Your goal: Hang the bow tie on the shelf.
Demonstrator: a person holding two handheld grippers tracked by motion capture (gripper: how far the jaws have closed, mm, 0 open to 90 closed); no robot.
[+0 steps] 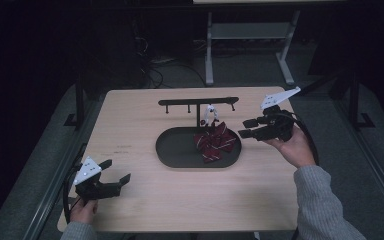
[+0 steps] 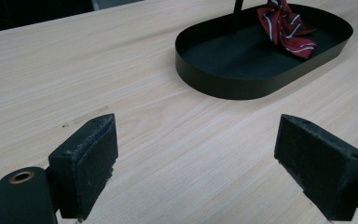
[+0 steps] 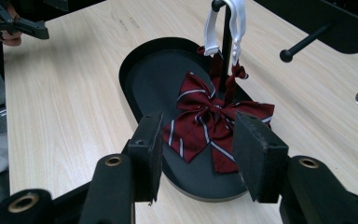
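The bow tie (image 2: 286, 25) is cut by the left gripper view's top edge at twelve o'clock — its white strap (image 3: 223, 30) likewise in the right gripper view. The stand's post (image 3: 224, 51) hides behind the bow — its foot cannot be told.

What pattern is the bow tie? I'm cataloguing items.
The bow tie is dark red with white and dark stripes, clearest in the right gripper view.

Pale wood table (image 1: 130, 130); black oval tray (image 1: 172, 150) at centre, rack post rising from it.
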